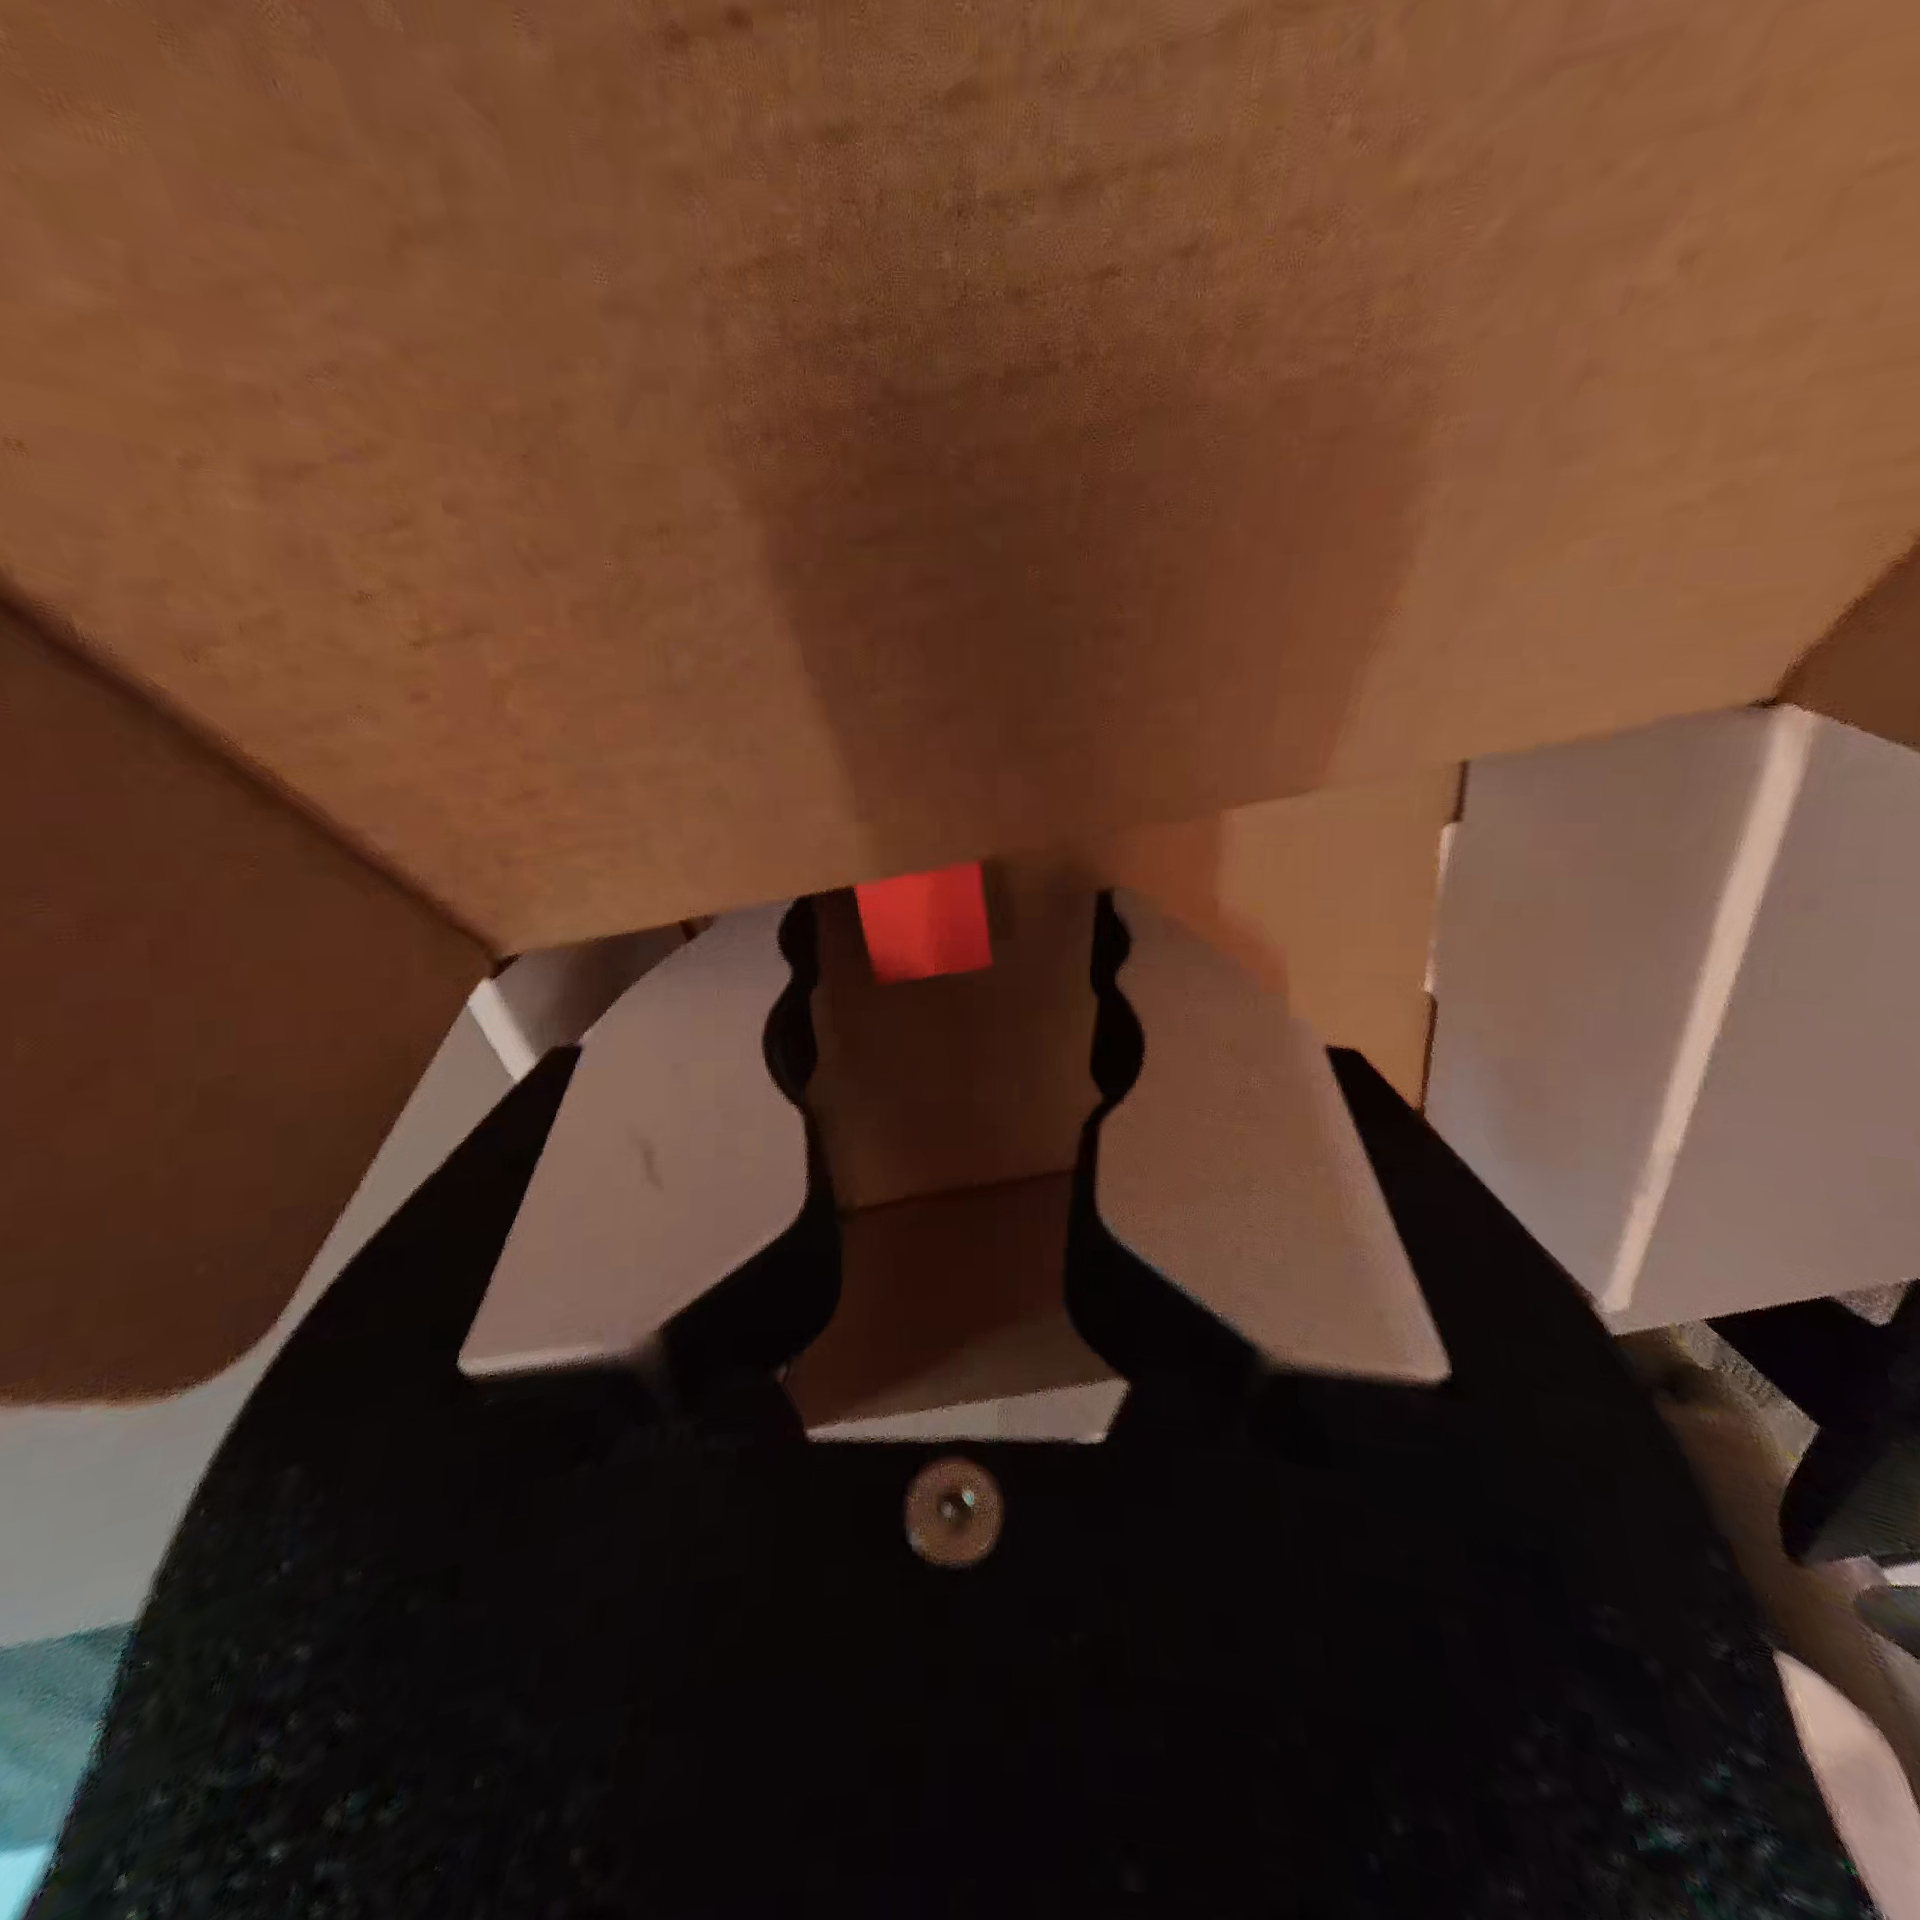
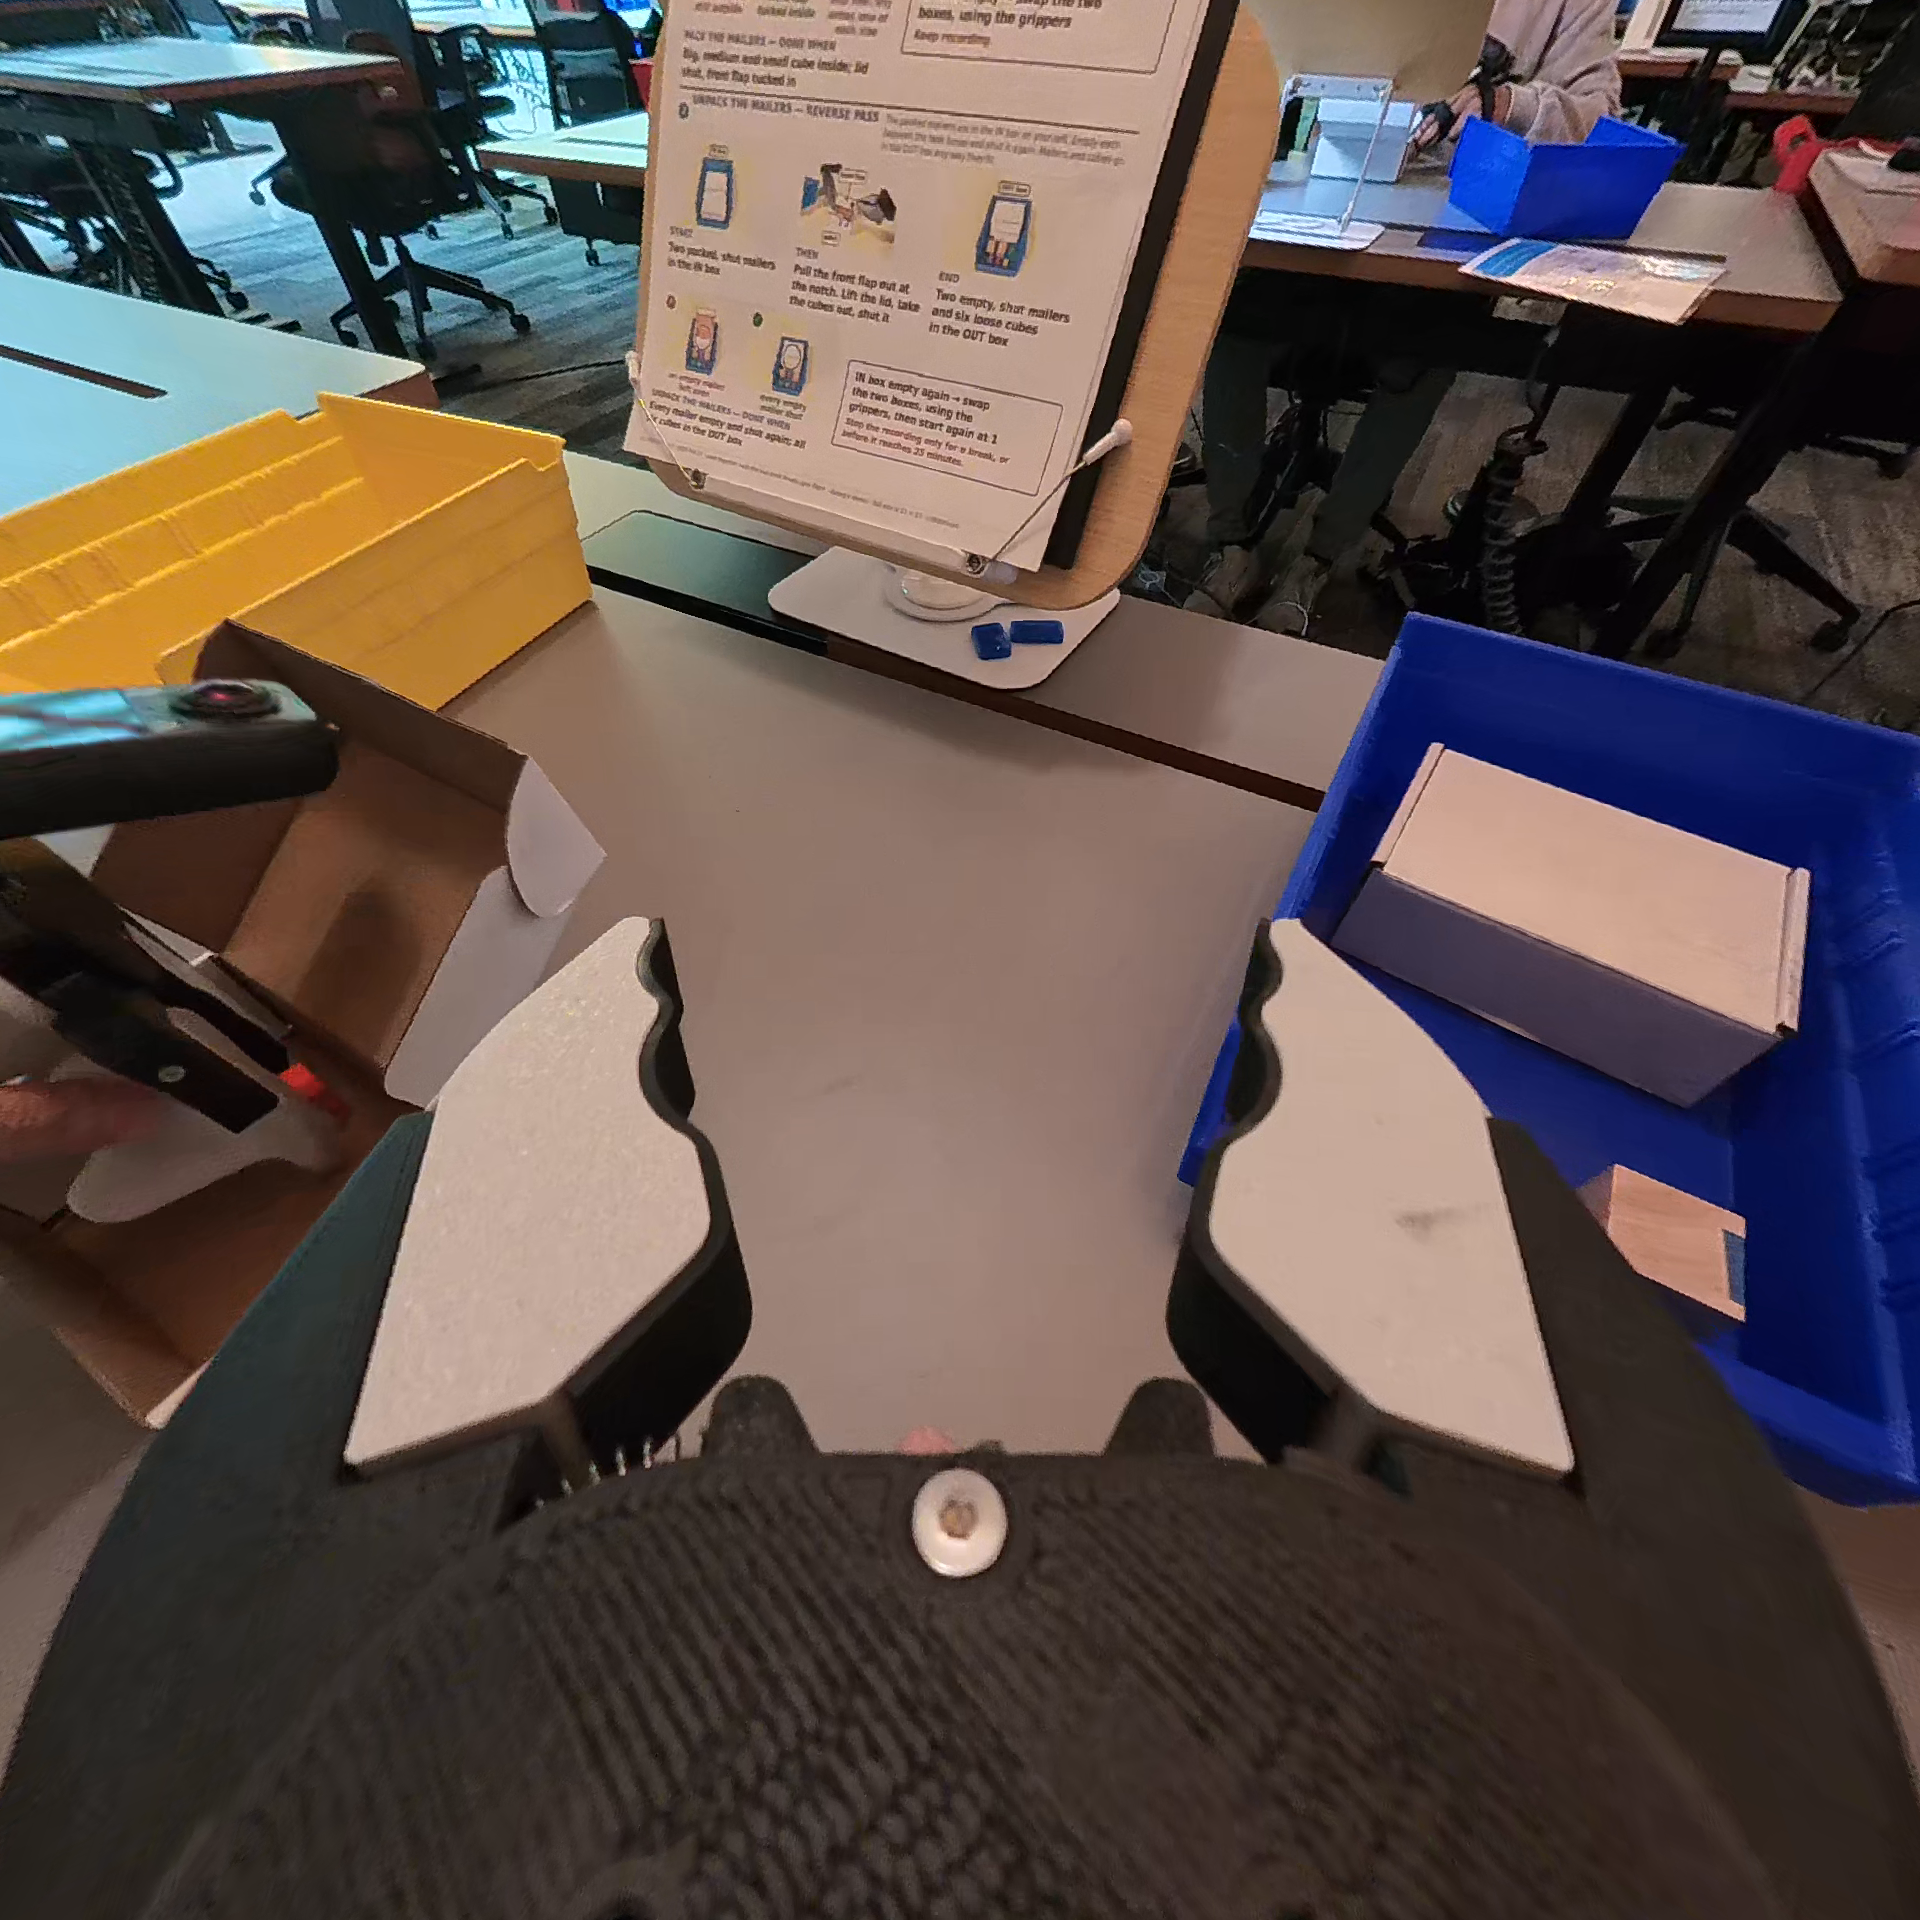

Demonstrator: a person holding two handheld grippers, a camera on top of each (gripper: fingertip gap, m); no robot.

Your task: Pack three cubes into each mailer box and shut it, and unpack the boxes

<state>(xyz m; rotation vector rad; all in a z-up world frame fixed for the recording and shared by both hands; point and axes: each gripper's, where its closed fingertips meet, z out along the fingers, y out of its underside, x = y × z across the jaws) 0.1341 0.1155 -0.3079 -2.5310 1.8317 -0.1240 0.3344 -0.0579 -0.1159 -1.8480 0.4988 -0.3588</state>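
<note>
An open mailer box [image 2: 395,883] lies at the table's left, white outside and brown inside. In the left wrist view its raised lid [image 1: 935,416] fills the upper frame. My left gripper [image 1: 951,920] is open and reaches into the box under the lid, with nothing between the fingers. A red cube [image 1: 923,925] sits just beyond its tips. The left gripper also shows in the right wrist view [image 2: 281,1081]. My right gripper [image 2: 958,935] is open and empty above the bare table [image 2: 935,810].
A blue bin [image 2: 1621,686] at the right holds a shut white mailer box [image 2: 1579,914] and a wooden cube [image 2: 1673,1236]. A yellow bin [image 2: 312,520] stands at the back left. An instruction sheet on a stand [image 2: 914,260] is at the back centre.
</note>
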